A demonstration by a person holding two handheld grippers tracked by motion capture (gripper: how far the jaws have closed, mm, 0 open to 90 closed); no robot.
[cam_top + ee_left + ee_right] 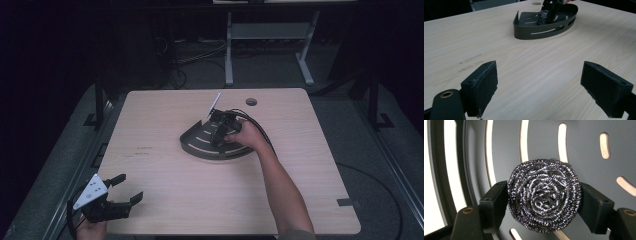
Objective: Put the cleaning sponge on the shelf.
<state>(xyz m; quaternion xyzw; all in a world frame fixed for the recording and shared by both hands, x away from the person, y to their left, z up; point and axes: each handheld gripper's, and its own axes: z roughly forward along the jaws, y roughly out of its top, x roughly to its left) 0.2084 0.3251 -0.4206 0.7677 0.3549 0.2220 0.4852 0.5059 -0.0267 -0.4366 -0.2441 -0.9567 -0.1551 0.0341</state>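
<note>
Scourer [544, 197] (round, coil face up) sits between right tool [543, 203] pads, touching both, in tray [584, 147].

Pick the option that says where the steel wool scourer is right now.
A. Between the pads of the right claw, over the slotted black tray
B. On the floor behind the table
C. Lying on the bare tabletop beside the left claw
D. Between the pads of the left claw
A: the right gripper view shows the steel wool scourer between the right claw pads, above the slotted black tray.
</note>
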